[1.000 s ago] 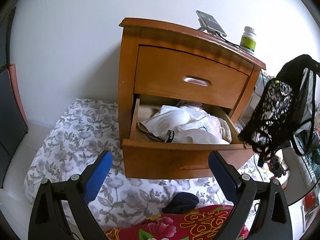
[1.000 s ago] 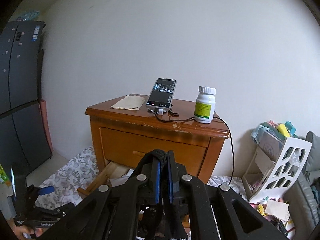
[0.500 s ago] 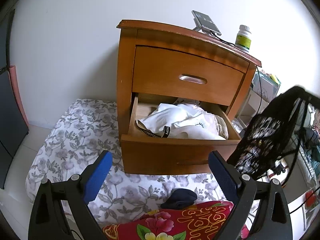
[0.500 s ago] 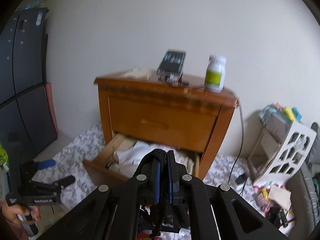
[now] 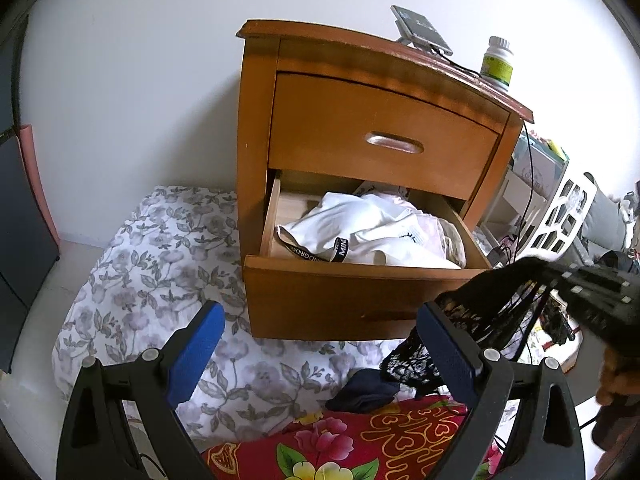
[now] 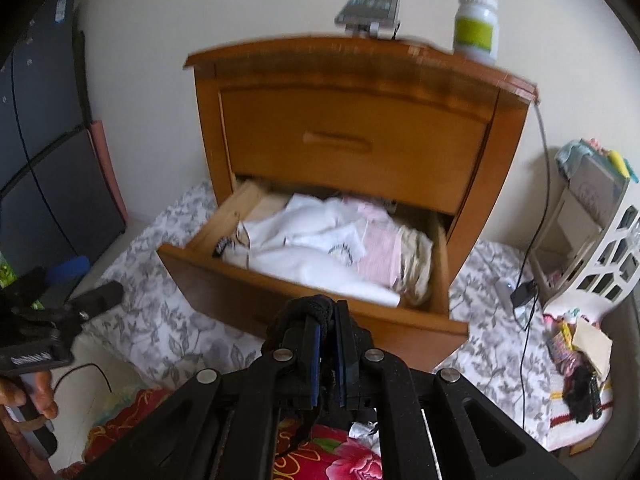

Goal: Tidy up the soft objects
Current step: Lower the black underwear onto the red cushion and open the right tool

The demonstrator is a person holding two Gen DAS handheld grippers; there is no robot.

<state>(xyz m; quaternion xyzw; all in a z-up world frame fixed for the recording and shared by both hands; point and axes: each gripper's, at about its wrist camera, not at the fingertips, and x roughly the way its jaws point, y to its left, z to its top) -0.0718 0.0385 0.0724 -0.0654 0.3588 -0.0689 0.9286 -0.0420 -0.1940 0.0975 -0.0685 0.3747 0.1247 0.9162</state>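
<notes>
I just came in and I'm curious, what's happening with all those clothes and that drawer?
A person is tidying soft clothes with two hand-held grippers. The right gripper is shut on a black lace garment, held in front of the open bottom drawer of the wooden nightstand. White and pink clothes already lie in the drawer. The left gripper is open and empty.

Both wrist views angled down, near nightstand
</notes>
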